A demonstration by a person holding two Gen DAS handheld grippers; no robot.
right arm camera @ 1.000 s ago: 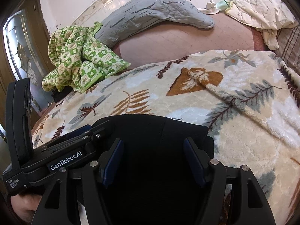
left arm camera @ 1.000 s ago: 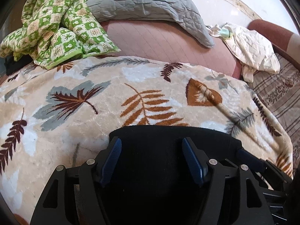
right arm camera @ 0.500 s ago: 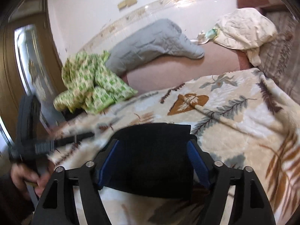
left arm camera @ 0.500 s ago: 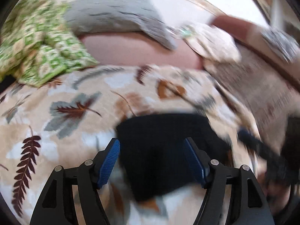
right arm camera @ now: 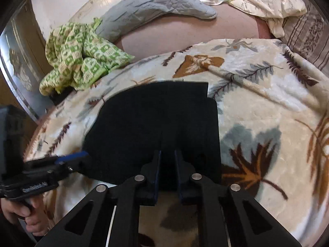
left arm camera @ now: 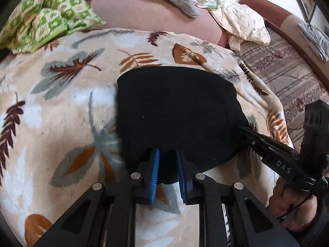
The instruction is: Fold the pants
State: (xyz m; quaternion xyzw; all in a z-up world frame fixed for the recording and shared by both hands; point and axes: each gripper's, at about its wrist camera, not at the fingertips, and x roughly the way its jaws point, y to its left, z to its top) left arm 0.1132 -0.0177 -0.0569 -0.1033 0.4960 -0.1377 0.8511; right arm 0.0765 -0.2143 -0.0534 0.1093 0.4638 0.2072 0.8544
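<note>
I am pinching the near hem of the black pants (left arm camera: 174, 111), lying folded on the leaf-print blanket (left arm camera: 61, 103), with left tongs (left arm camera: 167, 164) and right tongs (right arm camera: 167, 164) nearly closed on soft, light, floppy cloth.

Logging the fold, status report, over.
Left gripper and right gripper both pinching near edge of black pants. Pants folded on leaf blanket. Nothing in the way.
</note>
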